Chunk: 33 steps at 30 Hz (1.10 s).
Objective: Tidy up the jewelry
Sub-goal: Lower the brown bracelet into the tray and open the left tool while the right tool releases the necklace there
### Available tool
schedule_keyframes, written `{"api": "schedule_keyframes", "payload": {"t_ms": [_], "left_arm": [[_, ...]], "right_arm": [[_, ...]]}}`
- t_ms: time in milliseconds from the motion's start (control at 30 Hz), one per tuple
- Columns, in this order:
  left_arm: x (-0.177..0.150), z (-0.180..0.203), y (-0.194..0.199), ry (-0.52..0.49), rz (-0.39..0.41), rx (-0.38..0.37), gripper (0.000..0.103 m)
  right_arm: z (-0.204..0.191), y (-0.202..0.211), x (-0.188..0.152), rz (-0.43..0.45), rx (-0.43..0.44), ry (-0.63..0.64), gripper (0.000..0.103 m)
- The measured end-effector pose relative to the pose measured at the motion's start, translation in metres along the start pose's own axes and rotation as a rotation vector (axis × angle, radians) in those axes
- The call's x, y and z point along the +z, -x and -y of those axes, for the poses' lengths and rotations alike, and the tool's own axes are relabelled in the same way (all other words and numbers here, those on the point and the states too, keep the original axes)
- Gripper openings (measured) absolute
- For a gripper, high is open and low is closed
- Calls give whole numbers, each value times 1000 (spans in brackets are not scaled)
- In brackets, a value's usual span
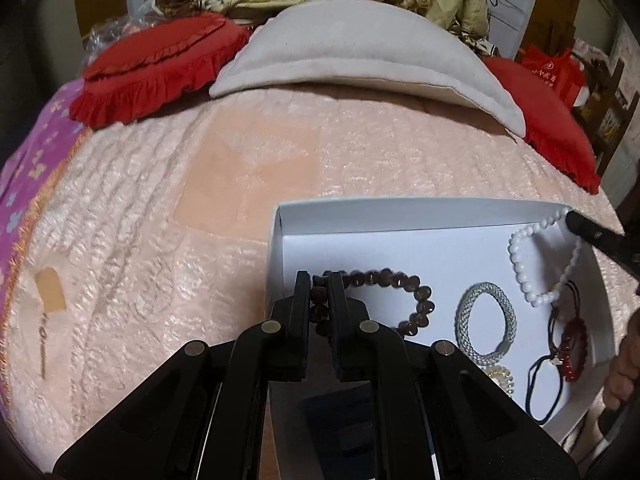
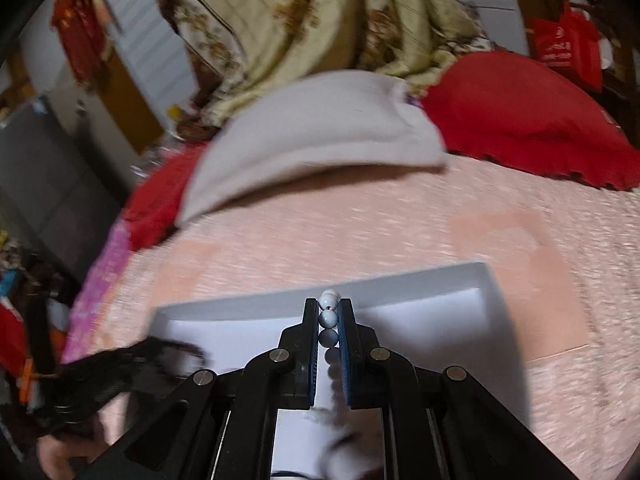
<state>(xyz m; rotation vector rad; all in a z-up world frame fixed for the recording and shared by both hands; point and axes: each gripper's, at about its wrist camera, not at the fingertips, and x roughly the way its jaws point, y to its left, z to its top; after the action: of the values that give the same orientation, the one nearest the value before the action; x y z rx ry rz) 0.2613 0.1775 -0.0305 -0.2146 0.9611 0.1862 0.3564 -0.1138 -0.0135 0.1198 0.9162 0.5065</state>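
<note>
Over the white box (image 1: 420, 210) | our left gripper (image 1: 319, 280) pinched the dark-bead bracelet (image 1: 404, 304) | right gripper (image 2: 329, 304) clamped the white-bead bracelet (image 1: 536, 264) | risk: hanging loops snagging hair ties (image 1: 548, 372).

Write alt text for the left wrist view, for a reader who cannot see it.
The left tongs are shut on a dark brown beaded bracelet inside a shallow white cardboard box on a pink quilted bedspread. Beside it lie a silver mesh bangle and a white beaded bracelet, the latter held by the right tongs.
</note>
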Motion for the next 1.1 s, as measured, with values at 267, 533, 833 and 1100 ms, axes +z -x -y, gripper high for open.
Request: {"api": "schedule_keyframes", "payload": {"t_ms": [267, 533, 833, 1100], "left_arm": [[-4, 1, -1, -10, -14, 12, 7], [-8, 4, -3, -28, -6, 38, 8], [-16, 17, 1, -69, 3, 46, 23], [-27, 15, 11, -73, 11, 63, 23]], "right_arm": [[17, -12, -1, -43, -156, 80, 8], [23, -11, -3, -51, -154, 65, 18], [23, -4, -9, -31, -154, 50, 34], [19, 2, -16, -36, -89, 41, 35]]}}
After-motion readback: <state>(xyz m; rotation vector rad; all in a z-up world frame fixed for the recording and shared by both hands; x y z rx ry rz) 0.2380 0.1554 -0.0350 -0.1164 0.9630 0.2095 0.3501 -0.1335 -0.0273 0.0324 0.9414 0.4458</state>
